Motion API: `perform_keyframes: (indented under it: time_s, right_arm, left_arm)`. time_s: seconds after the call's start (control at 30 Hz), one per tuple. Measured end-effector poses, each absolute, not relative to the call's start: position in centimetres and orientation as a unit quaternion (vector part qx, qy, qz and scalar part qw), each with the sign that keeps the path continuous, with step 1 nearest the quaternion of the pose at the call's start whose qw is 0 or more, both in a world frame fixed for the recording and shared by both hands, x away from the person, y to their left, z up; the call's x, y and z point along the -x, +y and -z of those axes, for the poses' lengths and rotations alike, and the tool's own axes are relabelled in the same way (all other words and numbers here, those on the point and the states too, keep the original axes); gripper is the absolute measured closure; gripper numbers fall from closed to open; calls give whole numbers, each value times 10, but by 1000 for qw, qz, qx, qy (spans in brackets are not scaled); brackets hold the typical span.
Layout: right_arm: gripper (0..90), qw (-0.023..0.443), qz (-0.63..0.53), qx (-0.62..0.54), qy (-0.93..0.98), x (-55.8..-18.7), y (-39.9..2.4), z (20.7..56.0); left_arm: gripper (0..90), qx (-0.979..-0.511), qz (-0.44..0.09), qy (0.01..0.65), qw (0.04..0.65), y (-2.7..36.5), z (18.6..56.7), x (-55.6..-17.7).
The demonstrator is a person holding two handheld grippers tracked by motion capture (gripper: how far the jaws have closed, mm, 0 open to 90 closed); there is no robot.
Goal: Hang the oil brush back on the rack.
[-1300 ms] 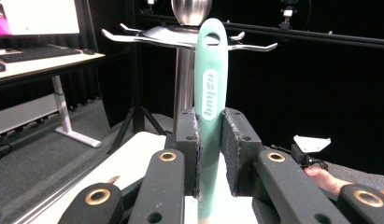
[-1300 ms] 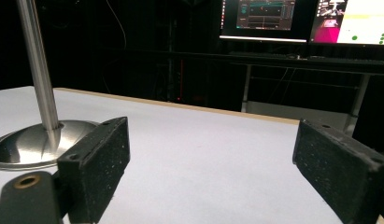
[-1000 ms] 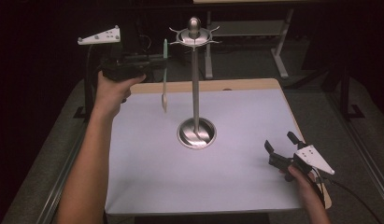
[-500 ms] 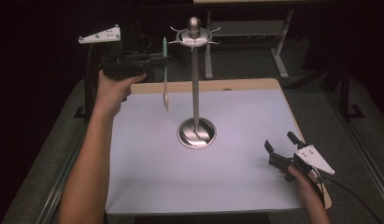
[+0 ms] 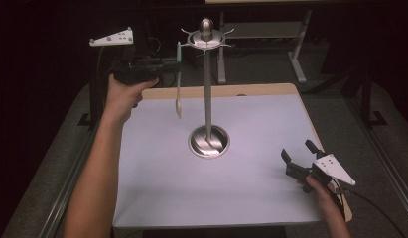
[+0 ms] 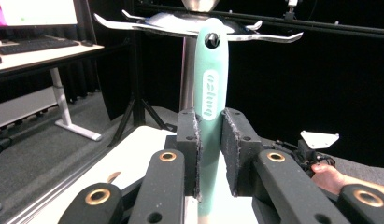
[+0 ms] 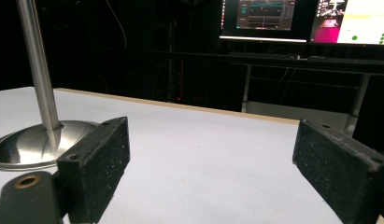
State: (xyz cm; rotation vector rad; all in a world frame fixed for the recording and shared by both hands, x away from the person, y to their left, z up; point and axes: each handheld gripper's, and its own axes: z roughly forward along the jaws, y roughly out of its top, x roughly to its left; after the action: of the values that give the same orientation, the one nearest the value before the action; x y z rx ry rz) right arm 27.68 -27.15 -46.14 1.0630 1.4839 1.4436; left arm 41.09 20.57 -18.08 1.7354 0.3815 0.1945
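Mint, smooth-handled utensil (image 6: 209, 116) clamped upright in left gripper (image 6: 210, 140), far left, beside polished steel stand (image 5: 207, 89). Right gripper (image 5: 298, 153) low at near right, jaws wide, empty.

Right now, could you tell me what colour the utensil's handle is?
The utensil's handle is mint green with white lettering, seen best in the left gripper view.

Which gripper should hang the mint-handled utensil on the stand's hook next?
Left. The left gripper is shut on the mint-handled utensil, with its hanging hole close to the stand's hooks. The right gripper is open and low by the table's near right corner.
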Motion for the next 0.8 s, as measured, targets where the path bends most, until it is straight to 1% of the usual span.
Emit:
perform_keyframes:
  time_s: [0.37, 0.5, 0.6, 0.8]
  right_arm:
    - [104, 396, -570, -419, 585, -277, -271, 461]
    - [104, 396, -570, -419, 585, -277, -271, 461]
    - [104, 396, -570, -420, 585, -277, -271, 461]
    - [104, 395, -571, -419, 585, -277, -272, 461]
  left_arm:
    - [775, -762, -82, 158, 623, 193, 183, -414]
    - [760, -765, -95, 155, 618, 195, 183, -411]
    - [713, -767, -102, 155, 614, 196, 183, -408]
    - [572, -781, -107, 167, 592, 201, 188, -404]
